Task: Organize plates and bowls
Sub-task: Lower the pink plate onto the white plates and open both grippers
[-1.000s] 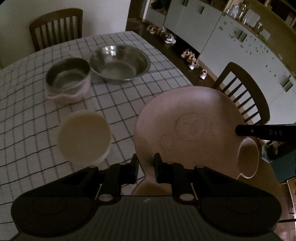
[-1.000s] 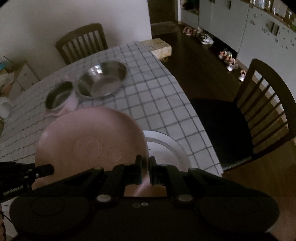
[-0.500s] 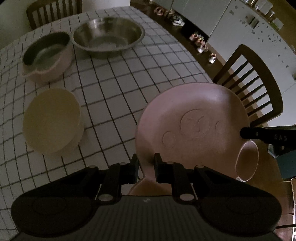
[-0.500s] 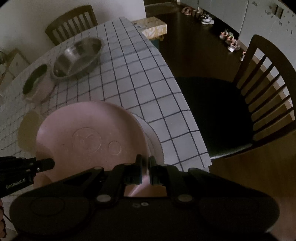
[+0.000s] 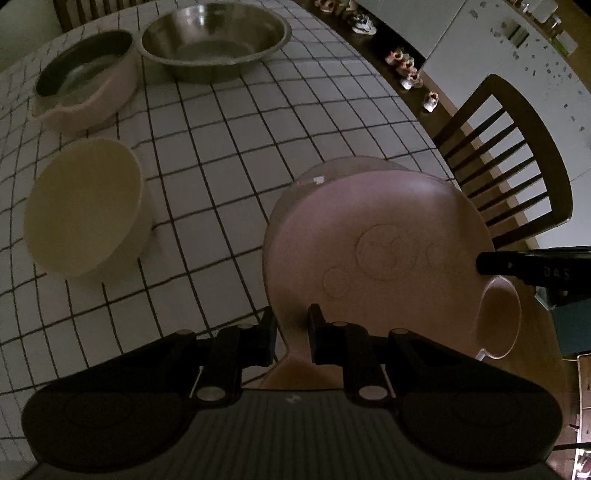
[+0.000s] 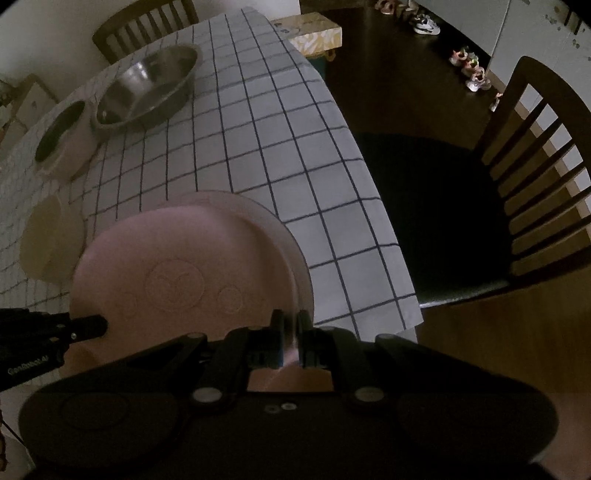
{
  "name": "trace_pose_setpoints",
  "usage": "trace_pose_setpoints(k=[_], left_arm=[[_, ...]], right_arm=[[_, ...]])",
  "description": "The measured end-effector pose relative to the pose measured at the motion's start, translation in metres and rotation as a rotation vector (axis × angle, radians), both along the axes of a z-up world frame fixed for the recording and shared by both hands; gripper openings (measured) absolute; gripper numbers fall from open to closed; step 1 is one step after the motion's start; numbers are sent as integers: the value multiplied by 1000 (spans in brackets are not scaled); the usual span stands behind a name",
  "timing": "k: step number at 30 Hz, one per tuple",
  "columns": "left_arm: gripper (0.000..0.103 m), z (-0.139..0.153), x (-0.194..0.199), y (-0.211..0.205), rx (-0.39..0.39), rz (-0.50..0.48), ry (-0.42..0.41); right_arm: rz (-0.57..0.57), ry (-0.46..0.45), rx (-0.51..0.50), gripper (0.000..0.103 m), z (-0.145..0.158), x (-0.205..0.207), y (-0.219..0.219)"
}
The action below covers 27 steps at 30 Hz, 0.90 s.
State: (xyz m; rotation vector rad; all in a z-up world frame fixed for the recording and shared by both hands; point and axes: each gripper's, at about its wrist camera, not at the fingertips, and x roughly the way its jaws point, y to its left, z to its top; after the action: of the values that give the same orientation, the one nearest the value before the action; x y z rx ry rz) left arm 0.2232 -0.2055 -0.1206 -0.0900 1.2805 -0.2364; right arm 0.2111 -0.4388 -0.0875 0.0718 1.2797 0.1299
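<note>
A pink plate with two ear-shaped handles [image 5: 376, 236] [image 6: 177, 273] is held just above a white plate [image 6: 295, 240] [image 5: 317, 173] at the table's near right corner. My left gripper [image 5: 291, 334] is shut on one pink ear. My right gripper [image 6: 290, 338] is shut on the other ear [image 5: 498, 317]. A cream bowl [image 5: 83, 206] [image 6: 48, 236], a pink bowl with a steel insert [image 5: 83, 86] [image 6: 61, 136] and a steel bowl [image 5: 214, 38] [image 6: 147, 86] stand on the checked tablecloth [image 5: 207, 155].
A wooden chair [image 5: 509, 155] [image 6: 535, 177] stands by the table's right edge. Another chair [image 6: 144, 26] is at the far end. A yellow box [image 6: 310, 35] and shoes [image 6: 469, 66] lie on the dark floor.
Both grippers have carried the pink plate down and forward over the white plate, which is now almost covered. The bowls have not moved.
</note>
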Motion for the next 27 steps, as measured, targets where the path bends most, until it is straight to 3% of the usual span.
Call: trace_pose_setpoints(k=[13,27], left_arm=[[16,-8,4,-2,38,-16,14],[17,-6,5,3,29,-23,-8]], right_arm=[[10,1,-22,9,-8,0,3],[-3,-34,-17,27,2,-4,5]])
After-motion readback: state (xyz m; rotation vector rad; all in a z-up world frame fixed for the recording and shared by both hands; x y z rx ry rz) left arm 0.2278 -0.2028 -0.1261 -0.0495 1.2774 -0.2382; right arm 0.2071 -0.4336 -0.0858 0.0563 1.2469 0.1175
